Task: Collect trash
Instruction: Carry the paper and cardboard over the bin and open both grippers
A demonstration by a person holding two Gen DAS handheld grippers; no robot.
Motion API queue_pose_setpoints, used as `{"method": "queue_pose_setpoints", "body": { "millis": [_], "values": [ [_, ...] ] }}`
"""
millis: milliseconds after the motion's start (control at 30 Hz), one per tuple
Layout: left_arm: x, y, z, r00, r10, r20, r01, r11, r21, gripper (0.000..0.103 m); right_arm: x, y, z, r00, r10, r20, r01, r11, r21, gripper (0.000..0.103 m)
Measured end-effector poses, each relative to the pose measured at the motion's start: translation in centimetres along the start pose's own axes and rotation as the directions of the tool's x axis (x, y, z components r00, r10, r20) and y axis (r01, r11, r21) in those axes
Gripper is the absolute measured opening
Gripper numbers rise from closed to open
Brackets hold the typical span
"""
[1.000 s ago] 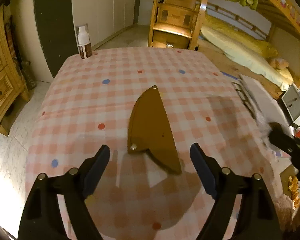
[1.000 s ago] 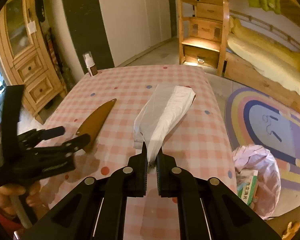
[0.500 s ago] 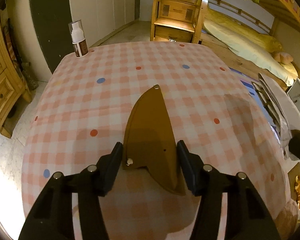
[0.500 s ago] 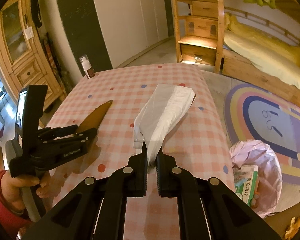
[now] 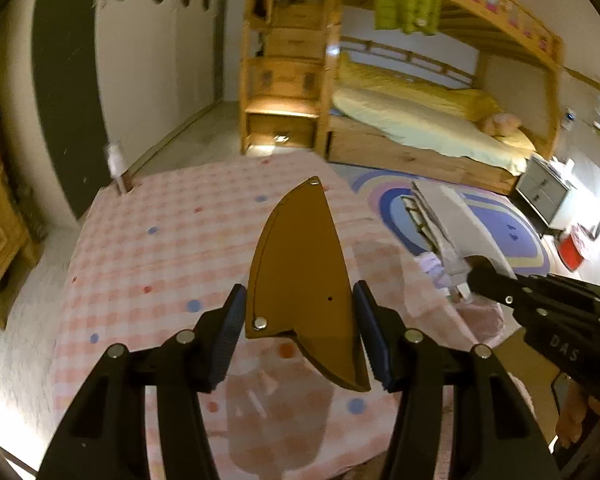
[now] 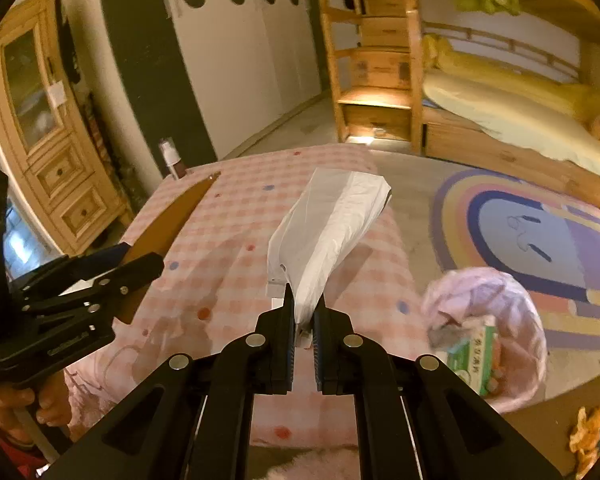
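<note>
A flat brown fin-shaped piece [image 5: 300,272] is clamped by its wide end between the blue pads of my left gripper [image 5: 298,308] and hangs above the table, point away from me. From the right wrist, this piece [image 6: 168,220] and the left gripper [image 6: 140,264] show at the left. My right gripper [image 6: 304,304] is shut on the near end of a white plastic bag [image 6: 328,220], which hangs out over the table's right edge. In the left wrist view the white bag [image 5: 448,220] and right gripper [image 5: 476,276] are at the right.
The table [image 6: 228,208] has a pink checked cloth, and a spray bottle [image 6: 172,160] stands at its far left corner. On the floor to the right sits a pink trash bag [image 6: 492,300] holding a green-and-white carton [image 6: 476,356]. Beyond it are a rainbow rug [image 6: 540,220] and a bunk bed.
My left gripper closed on the brown piece and raised it off the table while swinging right. The right gripper carried the white bag up and toward the table's right edge.
</note>
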State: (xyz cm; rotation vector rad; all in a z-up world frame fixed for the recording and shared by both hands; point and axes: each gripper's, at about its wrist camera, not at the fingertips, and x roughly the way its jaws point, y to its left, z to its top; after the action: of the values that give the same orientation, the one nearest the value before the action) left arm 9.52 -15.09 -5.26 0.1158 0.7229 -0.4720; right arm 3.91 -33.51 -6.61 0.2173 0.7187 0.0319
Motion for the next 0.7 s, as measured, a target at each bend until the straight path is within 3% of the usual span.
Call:
{"method": "queue_pose_setpoints", "body": {
  "millis": [333, 700],
  "values": [
    [1.7, -6.9, -0.3, 0.992, -0.121, -0.039, 0.124, 0.986, 0.114, 0.053, -3.6, -6.3, -2.6, 0.994, -0.109, 0.019, 0.106, 0.988, 0.108, 0.007],
    [5.4, -14.7, 0.7, 0.966, -0.243, -0.090, 0.258, 0.937, 0.237, 0.053, -4.2, -13.5, -5.0, 0.980, -0.201, -0.009, 0.197, 0.954, 0.226, 0.008]
  ]
}}
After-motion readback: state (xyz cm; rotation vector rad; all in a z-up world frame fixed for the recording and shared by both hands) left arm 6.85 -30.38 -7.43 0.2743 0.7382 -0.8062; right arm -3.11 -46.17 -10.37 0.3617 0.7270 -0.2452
